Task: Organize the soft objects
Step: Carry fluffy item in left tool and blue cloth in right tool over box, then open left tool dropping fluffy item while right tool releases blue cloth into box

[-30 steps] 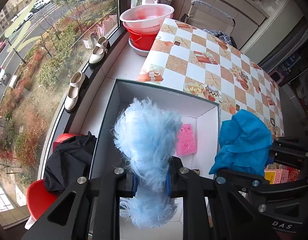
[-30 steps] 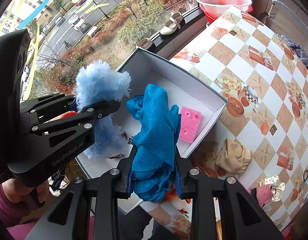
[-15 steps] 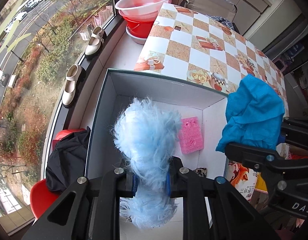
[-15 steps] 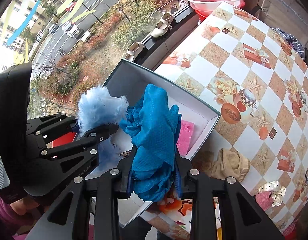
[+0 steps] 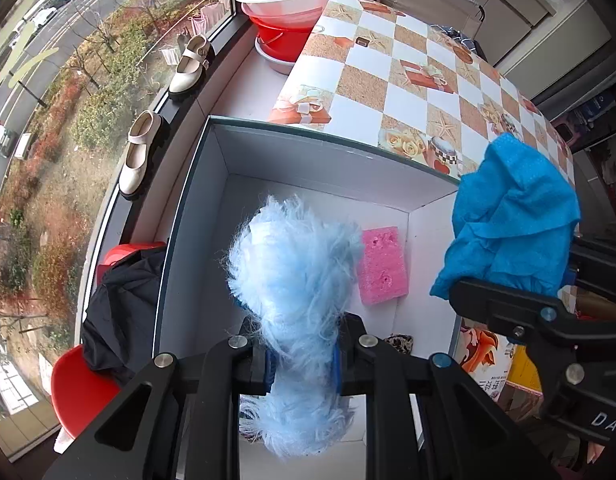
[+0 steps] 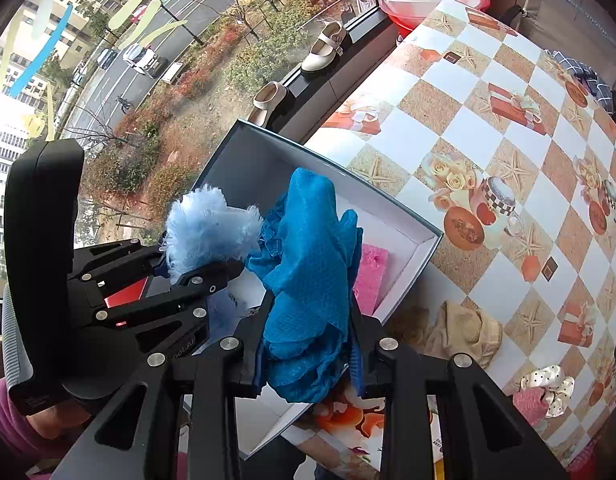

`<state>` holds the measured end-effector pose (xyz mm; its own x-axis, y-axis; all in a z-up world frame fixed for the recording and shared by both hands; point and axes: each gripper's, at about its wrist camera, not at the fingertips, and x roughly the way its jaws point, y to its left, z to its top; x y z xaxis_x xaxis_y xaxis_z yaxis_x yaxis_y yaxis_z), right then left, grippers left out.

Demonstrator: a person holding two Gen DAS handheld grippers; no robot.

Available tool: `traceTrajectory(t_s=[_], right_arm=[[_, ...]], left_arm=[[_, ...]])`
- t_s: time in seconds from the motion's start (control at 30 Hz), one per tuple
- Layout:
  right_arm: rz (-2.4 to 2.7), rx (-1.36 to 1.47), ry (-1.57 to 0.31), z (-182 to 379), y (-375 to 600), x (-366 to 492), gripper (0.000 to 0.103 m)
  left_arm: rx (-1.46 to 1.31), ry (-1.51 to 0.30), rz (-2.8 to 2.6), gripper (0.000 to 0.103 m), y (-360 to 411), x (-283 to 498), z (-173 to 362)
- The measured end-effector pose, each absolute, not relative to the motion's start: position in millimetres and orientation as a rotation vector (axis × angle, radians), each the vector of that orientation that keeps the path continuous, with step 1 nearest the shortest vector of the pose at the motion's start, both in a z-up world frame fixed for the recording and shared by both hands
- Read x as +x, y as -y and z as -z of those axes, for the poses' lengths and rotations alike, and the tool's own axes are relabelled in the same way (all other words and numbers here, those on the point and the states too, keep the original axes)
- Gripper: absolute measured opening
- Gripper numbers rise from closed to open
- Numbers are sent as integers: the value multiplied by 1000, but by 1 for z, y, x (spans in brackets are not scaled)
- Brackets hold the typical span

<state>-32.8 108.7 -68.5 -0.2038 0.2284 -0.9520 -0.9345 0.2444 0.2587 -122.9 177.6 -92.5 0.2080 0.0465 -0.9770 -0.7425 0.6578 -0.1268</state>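
Note:
My left gripper (image 5: 302, 360) is shut on a fluffy light-blue item (image 5: 292, 264), held above the open white box (image 5: 292, 148). It also shows in the right wrist view (image 6: 210, 226). My right gripper (image 6: 308, 364) is shut on a crumpled blue cloth (image 6: 311, 256), held above the box's near right corner; the cloth shows in the left wrist view (image 5: 511, 216). A pink sponge (image 5: 381, 266) lies on the box floor. A small leopard-print item (image 5: 399, 342) lies in the box near the sponge.
The box (image 6: 387, 208) sits at the edge of a checked tablecloth (image 6: 507, 140). A beige cloth (image 6: 463, 330), a polka-dot scrunchie (image 6: 547, 380) and a pink item (image 6: 527, 404) lie on it. Basins (image 5: 292, 4), shoes (image 5: 192, 68), a red chair with black cloth (image 5: 120, 316) stand left.
Both grippers have risen with their loads, so the box looks smaller and lower. The blue cloth has shifted right and away from the fluffy item in the left wrist view.

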Motion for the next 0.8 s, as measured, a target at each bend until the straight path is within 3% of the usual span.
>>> traceTrajectory(t_s=[0.47, 0.57, 0.63, 0.67, 0.73, 0.8], right_arm=[[-1272, -747, -1356, 73, -119, -36, 32], [-1278, -751, -1357, 74, -120, -38, 32], [-1280, -754, -1354, 74, -121, -39, 32], [-1278, -755, -1354, 74, -121, -39, 32], [-1283, -739, -1373, 75, -121, -36, 45], [-1277, -727, -1374, 74, -120, -34, 81]], left_arm=[[-727, -1260, -602, 22, -183, -129, 99], [-740, -1242, -587, 34, -182, -130, 99], [-738, -1248, -606, 56, -182, -131, 99], [-745, -1253, -615, 61, -183, -133, 100], [-770, -1258, -610, 79, -184, -135, 104], [-793, -1257, -593, 80, -184, -136, 105]])
